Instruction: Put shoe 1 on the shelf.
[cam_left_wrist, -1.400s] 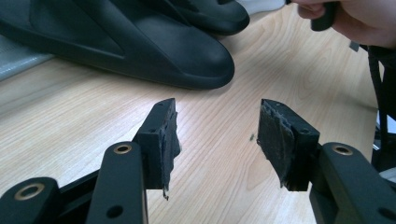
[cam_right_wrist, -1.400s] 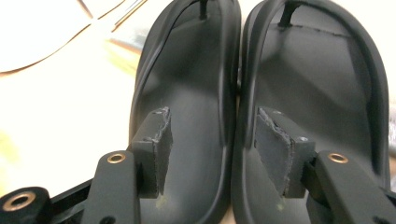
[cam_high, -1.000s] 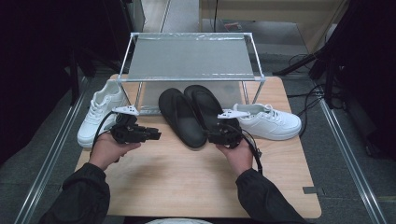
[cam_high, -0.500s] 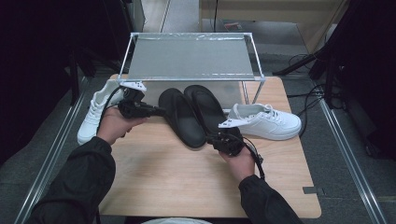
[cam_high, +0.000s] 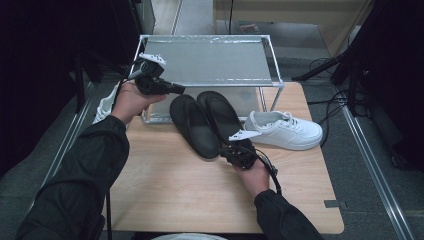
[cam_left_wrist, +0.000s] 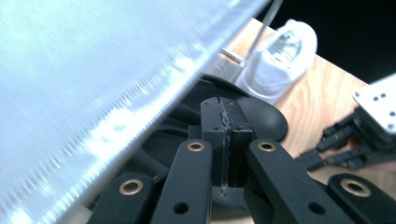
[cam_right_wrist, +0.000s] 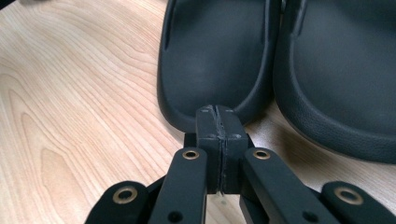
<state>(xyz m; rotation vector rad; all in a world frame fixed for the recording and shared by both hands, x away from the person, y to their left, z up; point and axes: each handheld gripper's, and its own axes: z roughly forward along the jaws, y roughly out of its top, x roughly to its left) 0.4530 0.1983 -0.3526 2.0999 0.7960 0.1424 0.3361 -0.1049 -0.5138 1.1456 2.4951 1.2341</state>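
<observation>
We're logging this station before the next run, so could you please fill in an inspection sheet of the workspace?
Surface: wooden table, bare at the near side.
Job's things: two black slippers side by side, heels toward the person, toes under the rack.
Clutter: white sneaker right of the slippers; another left of the rack.
Grippers: left gripper shut, empty, raised by the rack's front edge; right gripper shut, empty, at a slipper heel.
Cables: one trailing from the right gripper; more on the floor at right.
Surroundings: dark; metal rails along the floor.

Dim, dark surroundings; overhead glare on the metal shelf (cam_high: 210, 60), blurred in the left gripper view.
</observation>
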